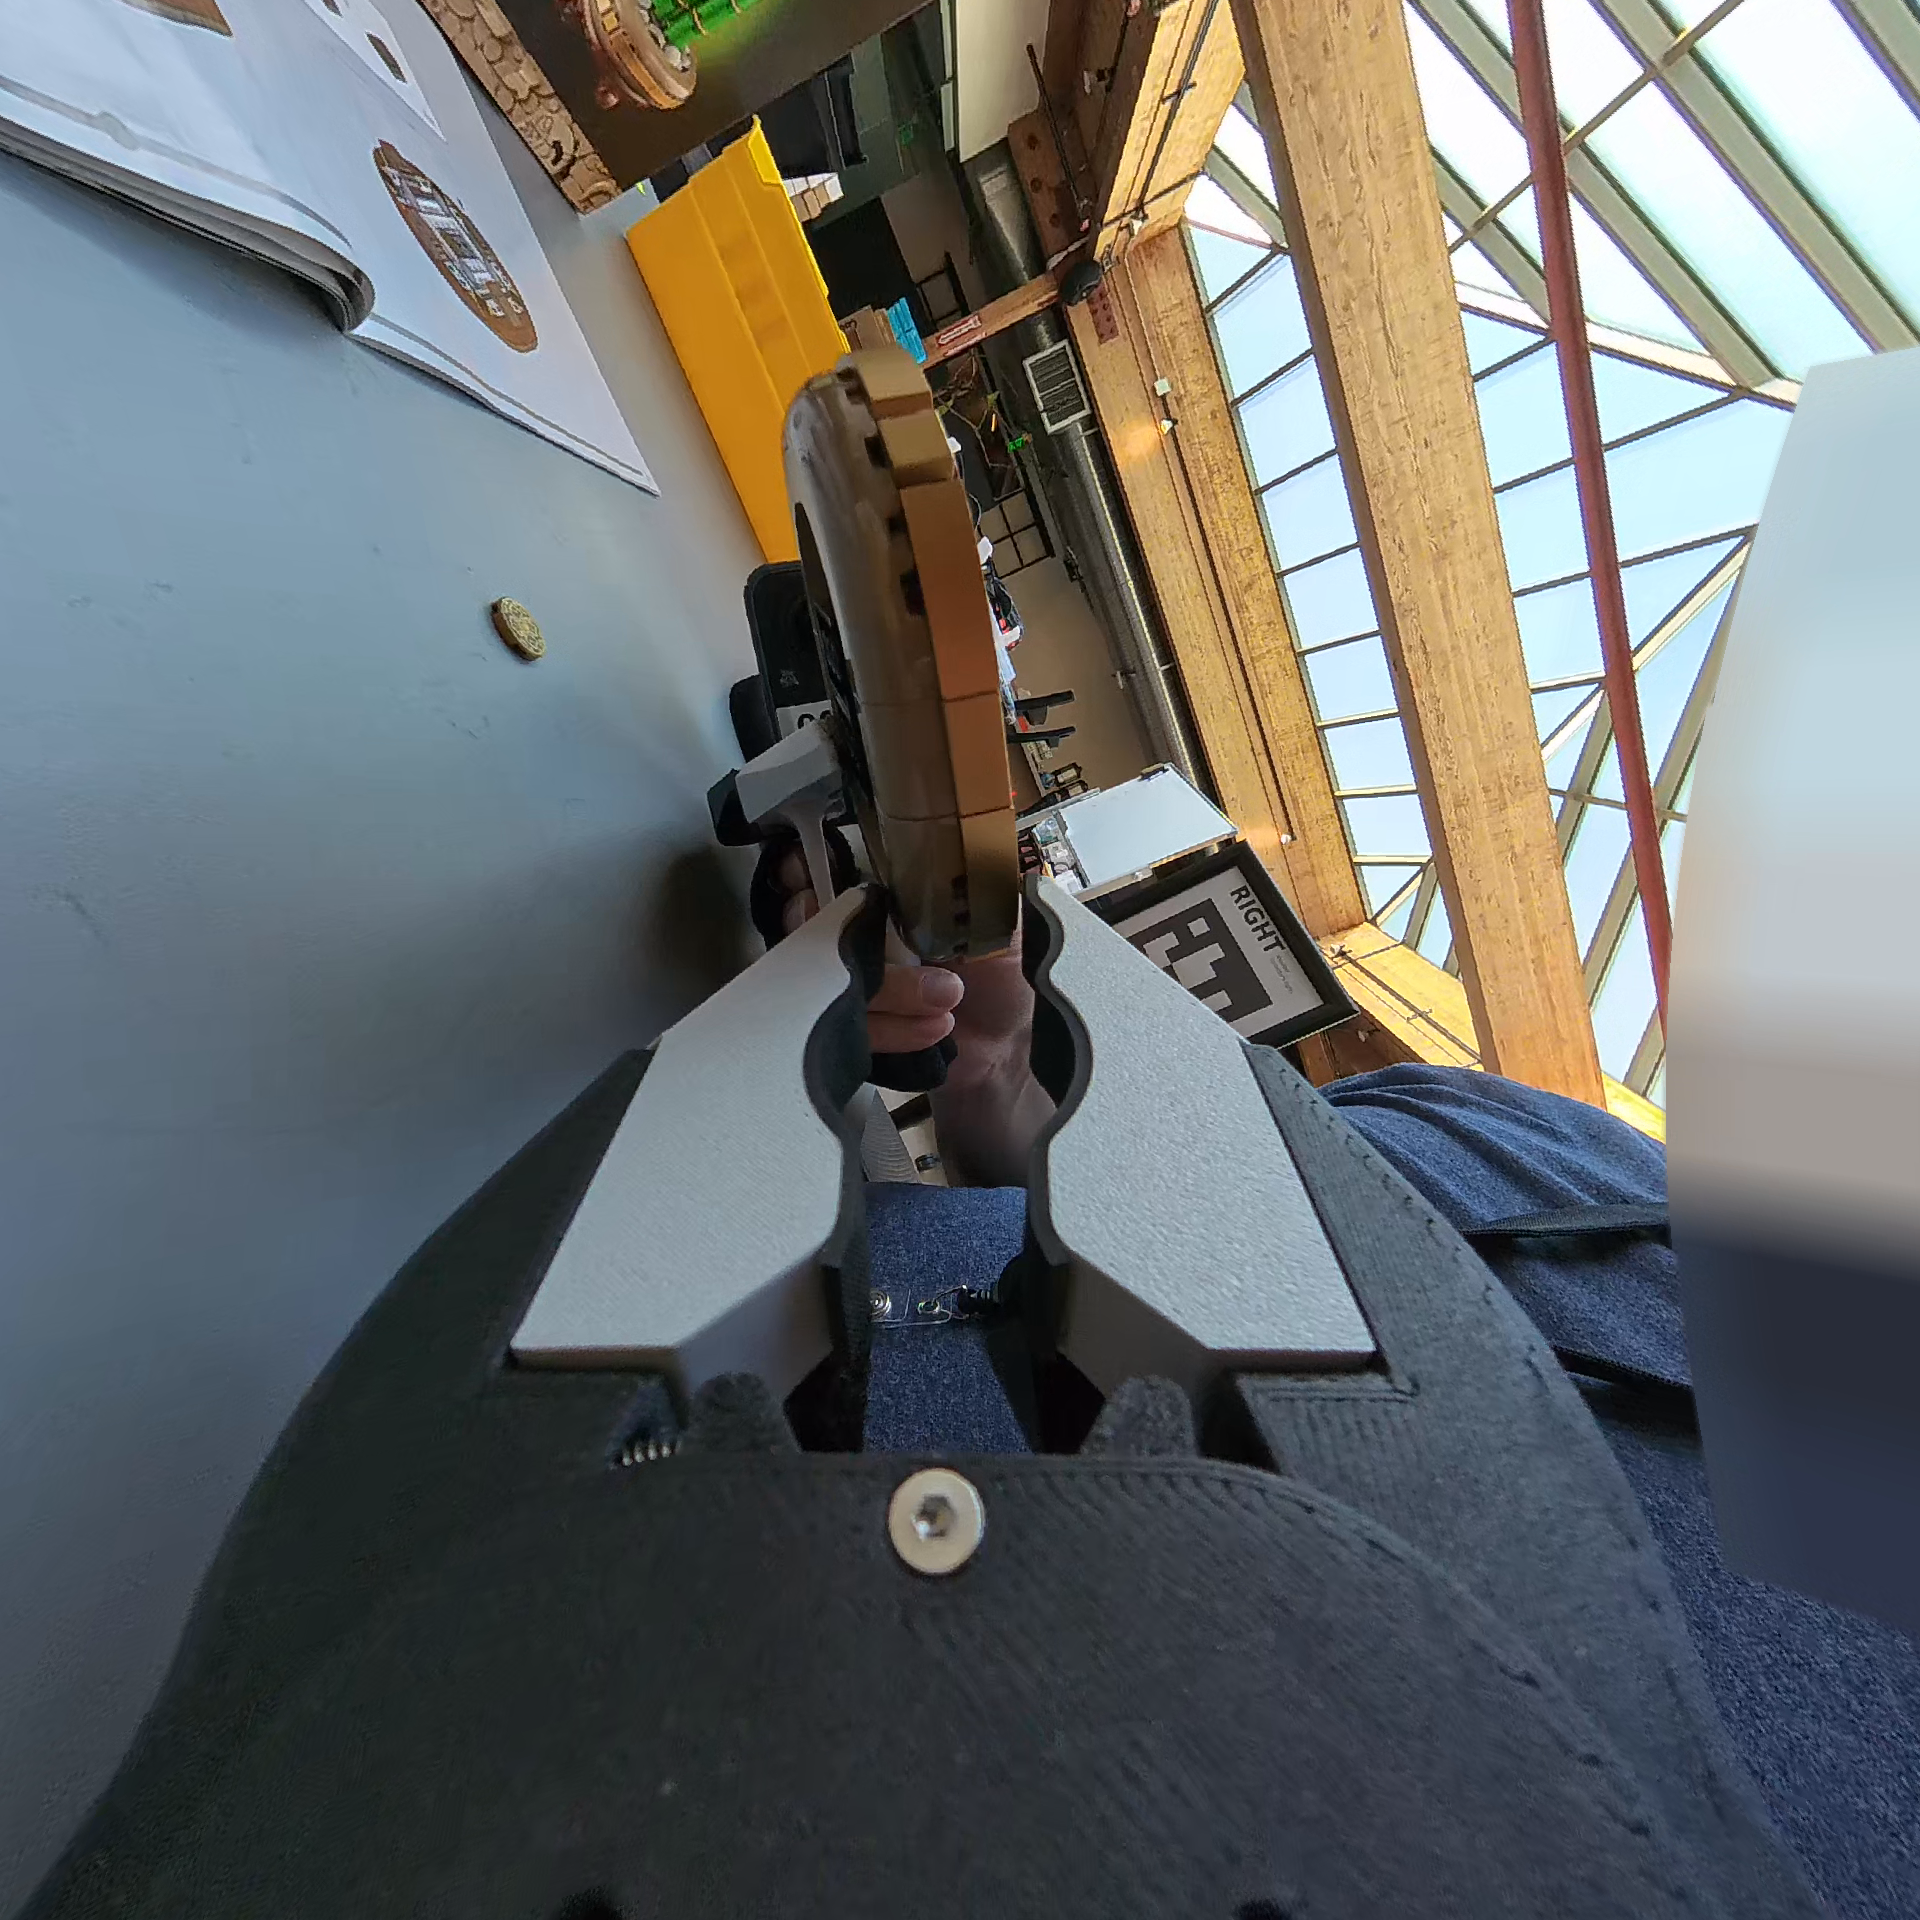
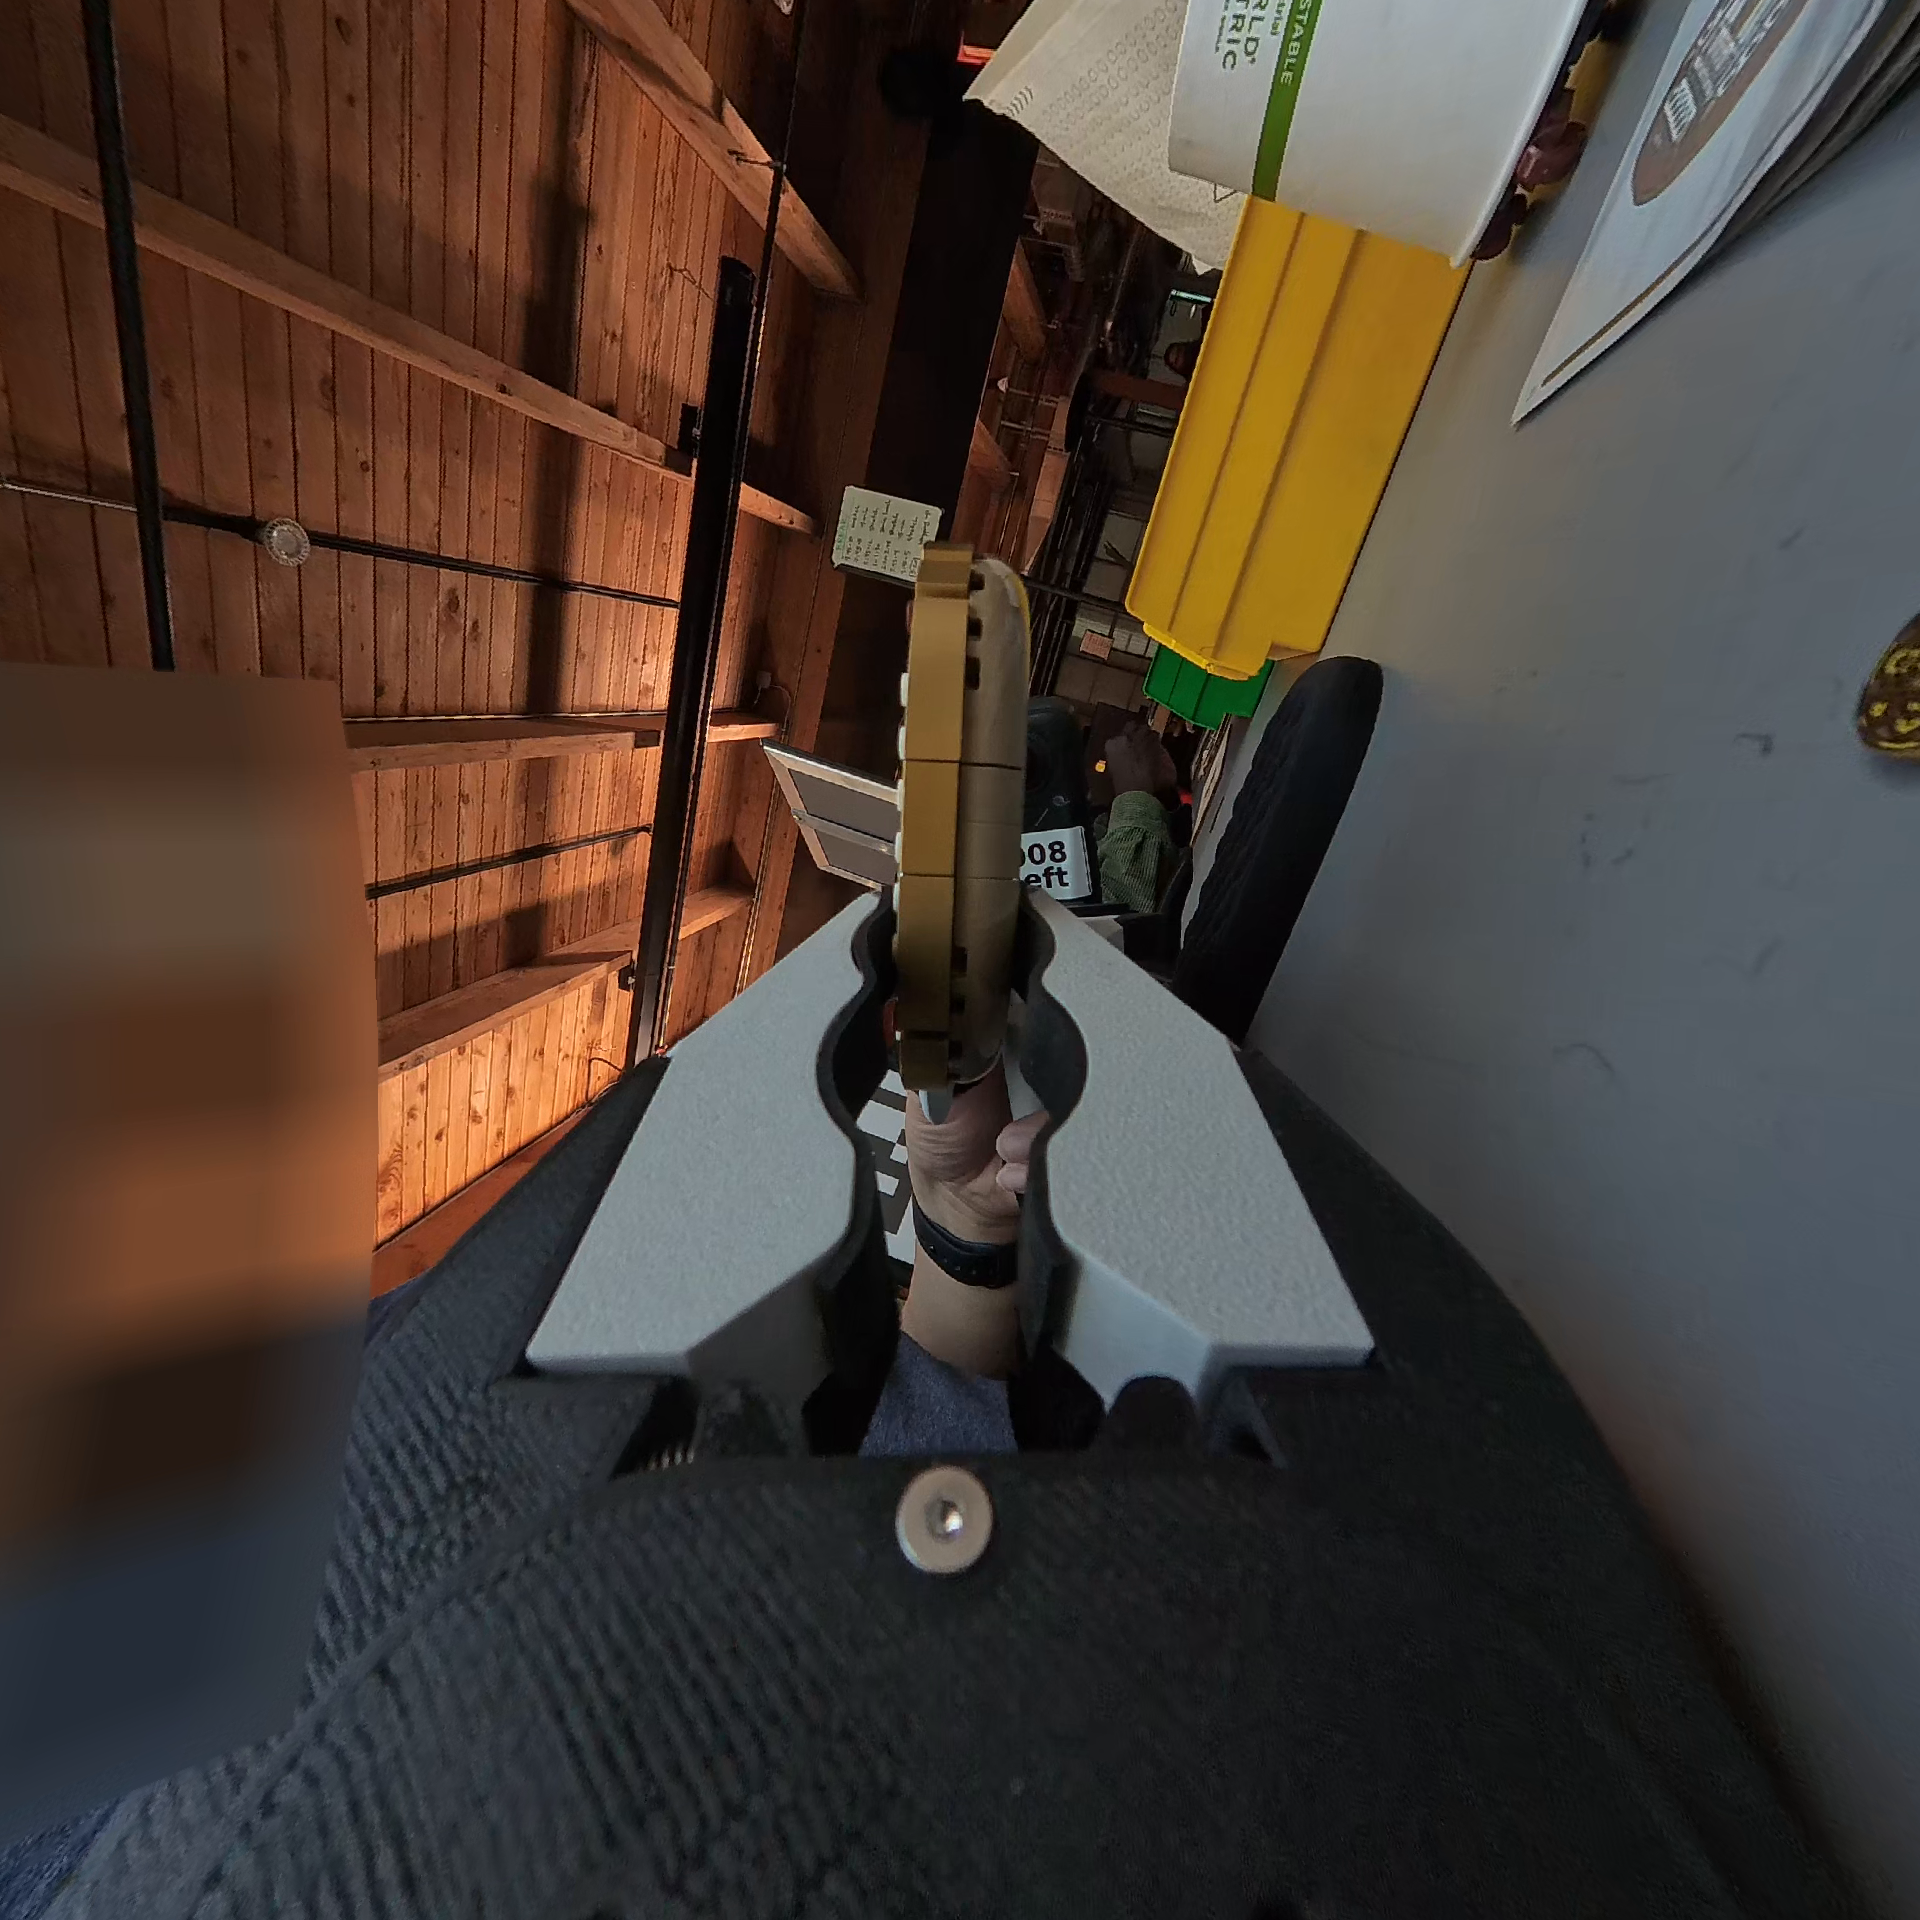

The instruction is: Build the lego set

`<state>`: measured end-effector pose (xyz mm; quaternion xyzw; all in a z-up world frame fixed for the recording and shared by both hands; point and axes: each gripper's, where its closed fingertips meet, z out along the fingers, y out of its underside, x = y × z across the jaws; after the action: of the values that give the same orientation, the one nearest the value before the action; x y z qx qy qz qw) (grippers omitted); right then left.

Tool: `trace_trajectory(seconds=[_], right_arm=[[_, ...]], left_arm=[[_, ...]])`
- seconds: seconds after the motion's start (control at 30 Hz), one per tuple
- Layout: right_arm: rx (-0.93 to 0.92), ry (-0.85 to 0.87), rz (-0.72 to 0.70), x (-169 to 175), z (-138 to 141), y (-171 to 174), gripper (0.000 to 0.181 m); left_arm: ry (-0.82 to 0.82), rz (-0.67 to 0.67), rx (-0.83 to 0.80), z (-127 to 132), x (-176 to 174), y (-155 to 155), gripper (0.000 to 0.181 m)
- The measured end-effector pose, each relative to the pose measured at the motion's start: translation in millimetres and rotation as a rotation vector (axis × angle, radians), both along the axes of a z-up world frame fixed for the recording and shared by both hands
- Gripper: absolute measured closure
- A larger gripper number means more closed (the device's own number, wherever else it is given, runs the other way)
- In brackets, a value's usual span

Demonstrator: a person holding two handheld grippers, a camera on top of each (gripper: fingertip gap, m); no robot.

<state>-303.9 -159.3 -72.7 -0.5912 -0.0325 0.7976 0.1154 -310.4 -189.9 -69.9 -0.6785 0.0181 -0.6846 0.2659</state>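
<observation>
A round gold and tan lego disc (image 1: 914, 665) is held edge-on in the air, off the grey table (image 1: 260, 883). My left gripper (image 1: 948, 909) is shut on its near rim. My right gripper (image 2: 956, 935) is shut on the opposite rim of the same disc (image 2: 956, 790). The right gripper also shows behind the disc in the left wrist view (image 1: 795, 795). A small round gold piece (image 1: 517, 628) lies loose on the table; it also shows at the edge of the right wrist view (image 2: 1896, 696). The disc's flat faces are mostly hidden.
An open instruction booklet (image 1: 312, 208) lies on the table, with the set's box (image 1: 623, 62) and a yellow bin (image 1: 727, 301) beyond it. The right wrist view shows the yellow bin (image 2: 1278, 436), a green bin (image 2: 1205, 686), a paper-towel roll (image 2: 1351, 104) and a black chair (image 2: 1278, 831). My left and right fingertips are right by each other.
</observation>
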Motion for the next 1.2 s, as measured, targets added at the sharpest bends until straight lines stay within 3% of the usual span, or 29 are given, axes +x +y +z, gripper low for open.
trace_trajectory(seconds=[0.97, 1.1, 1.2], right_arm=[[0.057, -0.063, 0.068, -16, -1, -9, 0.162], [0.139, -0.131, 0.090, -18, -5, -13, 0.160], [0.205, -0.159, 0.101, -18, 0, -12, 0.157]], left_arm=[[-0.096, 0.067, -0.008, 1, -9, 10, 0.156], [-0.038, 0.067, -0.021, -9, -10, 8, 0.162], [-0.118, 0.090, -0.059, -5, -15, 10, 0.162]])
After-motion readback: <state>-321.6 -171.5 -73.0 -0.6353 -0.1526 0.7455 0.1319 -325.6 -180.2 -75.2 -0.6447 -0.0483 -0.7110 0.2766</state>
